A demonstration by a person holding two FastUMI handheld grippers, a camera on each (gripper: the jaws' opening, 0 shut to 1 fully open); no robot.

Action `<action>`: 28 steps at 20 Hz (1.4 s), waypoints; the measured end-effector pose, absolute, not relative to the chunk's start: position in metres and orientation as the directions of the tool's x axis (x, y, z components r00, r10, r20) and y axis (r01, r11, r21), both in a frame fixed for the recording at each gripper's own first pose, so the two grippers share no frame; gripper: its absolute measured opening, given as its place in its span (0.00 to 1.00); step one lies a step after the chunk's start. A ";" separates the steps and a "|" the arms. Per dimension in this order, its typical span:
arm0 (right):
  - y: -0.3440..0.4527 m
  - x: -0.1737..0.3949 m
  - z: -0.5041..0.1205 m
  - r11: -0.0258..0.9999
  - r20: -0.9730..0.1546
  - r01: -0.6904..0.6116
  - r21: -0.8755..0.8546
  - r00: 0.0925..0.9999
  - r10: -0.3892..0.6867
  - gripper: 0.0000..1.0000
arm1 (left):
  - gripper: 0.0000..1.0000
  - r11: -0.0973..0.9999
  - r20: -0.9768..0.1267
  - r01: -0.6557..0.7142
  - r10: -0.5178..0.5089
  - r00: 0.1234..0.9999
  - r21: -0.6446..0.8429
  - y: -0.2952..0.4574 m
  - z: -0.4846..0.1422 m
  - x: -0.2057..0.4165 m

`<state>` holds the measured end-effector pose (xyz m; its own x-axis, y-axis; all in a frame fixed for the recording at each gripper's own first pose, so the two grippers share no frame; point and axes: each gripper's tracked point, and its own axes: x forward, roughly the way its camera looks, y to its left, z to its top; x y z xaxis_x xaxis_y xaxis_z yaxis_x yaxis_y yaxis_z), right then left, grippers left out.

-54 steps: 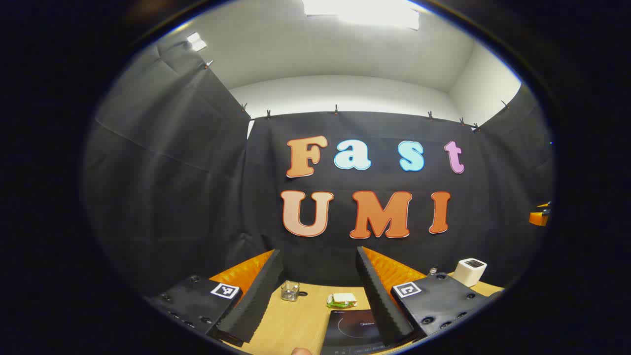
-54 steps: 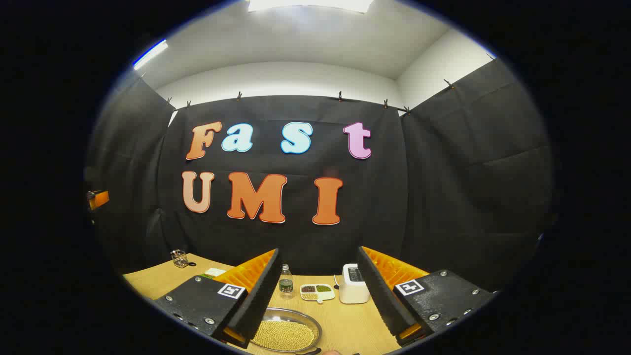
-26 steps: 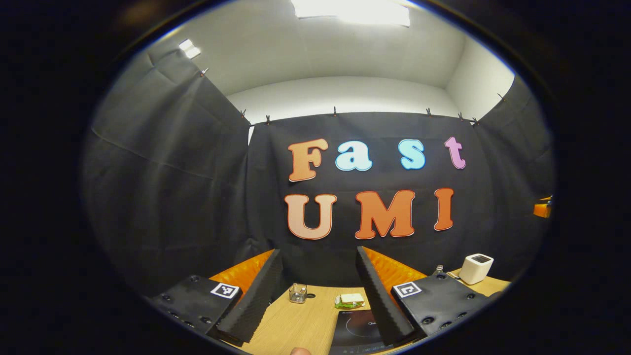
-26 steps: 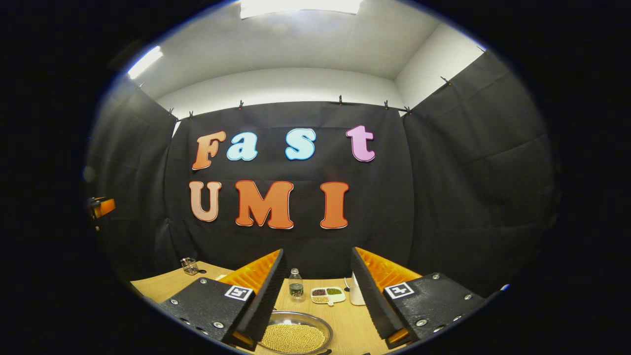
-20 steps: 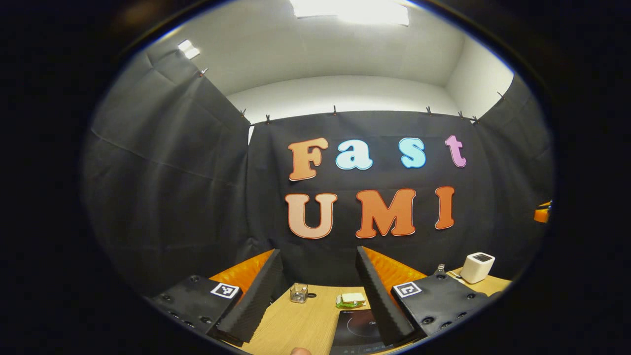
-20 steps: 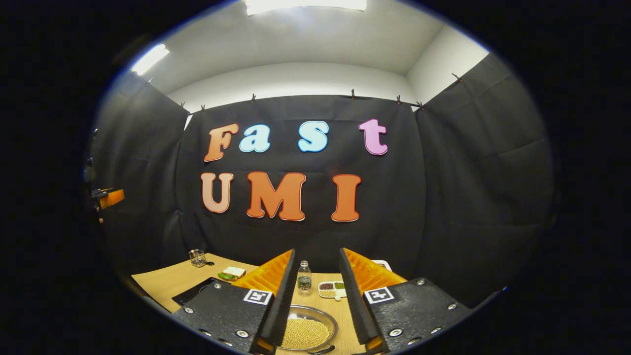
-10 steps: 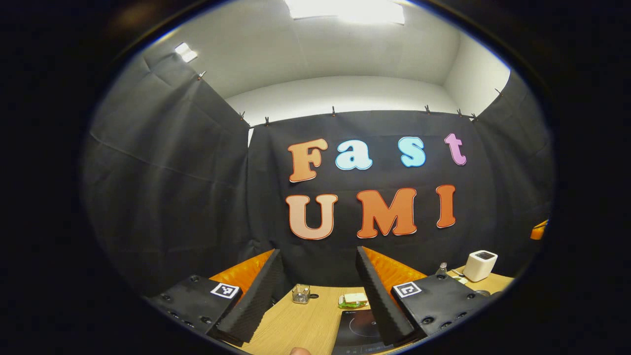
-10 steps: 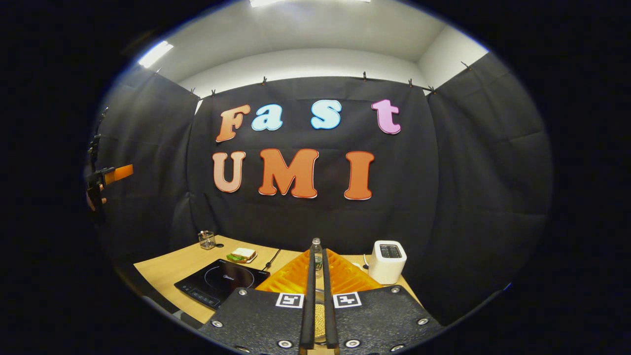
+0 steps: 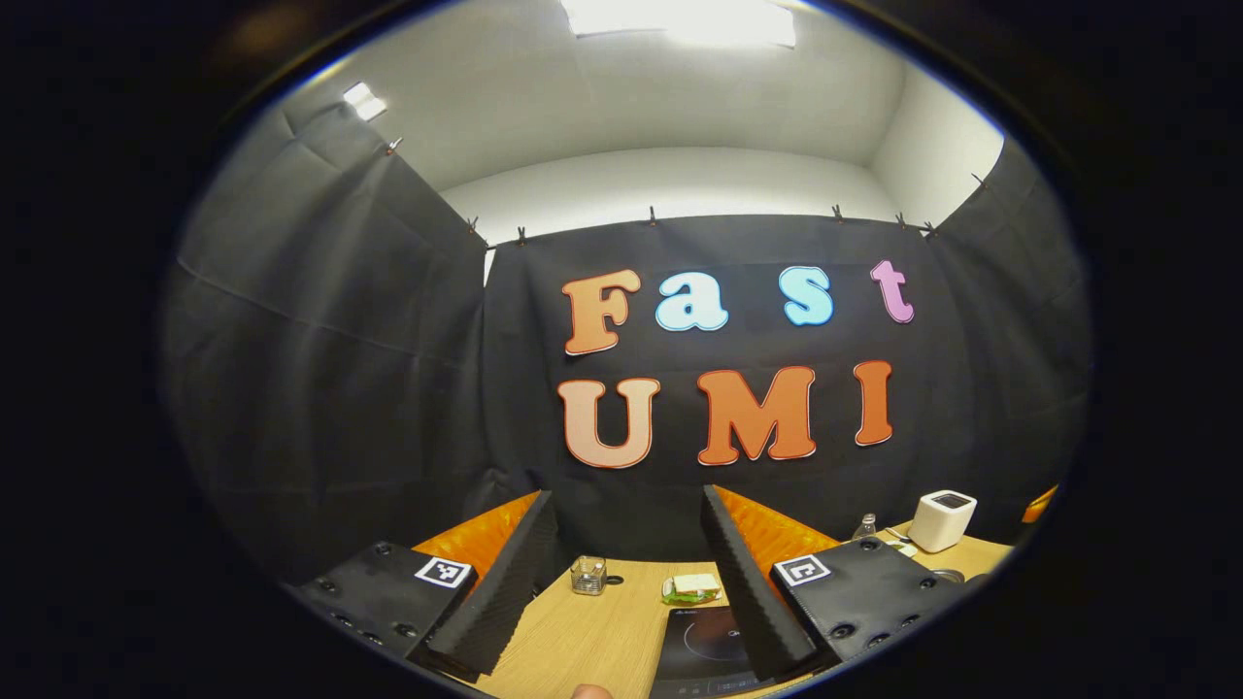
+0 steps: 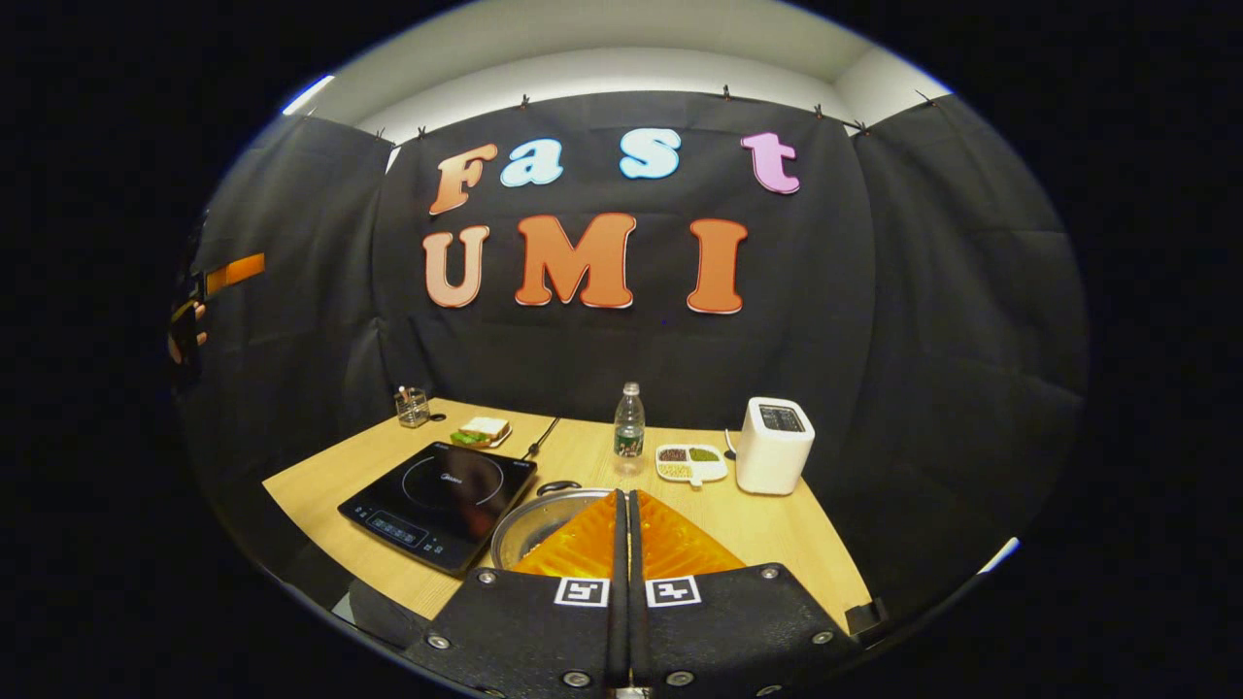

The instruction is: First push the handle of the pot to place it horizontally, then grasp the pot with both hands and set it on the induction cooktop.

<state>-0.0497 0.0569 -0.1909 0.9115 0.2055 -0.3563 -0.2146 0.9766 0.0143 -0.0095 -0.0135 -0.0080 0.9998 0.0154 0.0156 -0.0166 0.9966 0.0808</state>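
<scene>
Your right claw (image 10: 626, 544) has its fingers pressed together with nothing between them, held above the counter (image 10: 767, 529). Just past its tips sits the pot (image 10: 539, 519), on the counter, right beside the cooktop (image 10: 437, 500), not on it. Behind stand a bottle (image 10: 629, 427), a toaster (image 10: 774, 445), a snack dish (image 10: 690, 463), a sandwich (image 10: 483, 430) and a glass (image 10: 412, 407). Your left claw (image 9: 621, 573) is wide apart and empty, raised over the counter's left part, the cooktop (image 9: 704, 646) below its right finger.
</scene>
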 end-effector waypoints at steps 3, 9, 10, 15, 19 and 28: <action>0.061 -0.057 -0.224 0.974 -0.433 -0.227 0.020 0.876 0.213 0.00 | 0.99 0.997 0.010 -0.019 0.018 1.000 0.077 -0.014 -0.011 -0.010; 0.067 -0.071 -0.270 0.969 -0.534 -0.246 0.037 0.814 0.227 0.00 | 0.99 0.996 0.001 -0.022 0.022 1.000 0.083 -0.014 -0.014 -0.010; 0.067 -0.074 -0.277 0.967 -0.549 -0.249 0.042 0.804 0.231 0.00 | 0.99 0.996 0.001 -0.023 0.023 1.000 0.085 -0.014 -0.014 -0.010; 0.070 -0.083 -0.310 0.964 -0.613 -0.258 0.057 0.754 0.238 0.00 | 0.96 0.996 -0.002 -0.023 0.024 1.000 0.087 -0.017 -0.015 -0.009; 0.070 -0.084 -0.329 0.964 -0.647 -0.255 0.073 0.724 0.240 0.00 | 0.99 0.996 -0.009 -0.019 0.020 1.000 0.092 -0.020 -0.018 -0.004; 0.077 -0.085 -0.373 0.964 -0.718 -0.250 0.093 0.654 0.239 0.00 | 0.99 0.995 -0.034 -0.006 0.009 0.999 0.098 -0.031 -0.030 0.003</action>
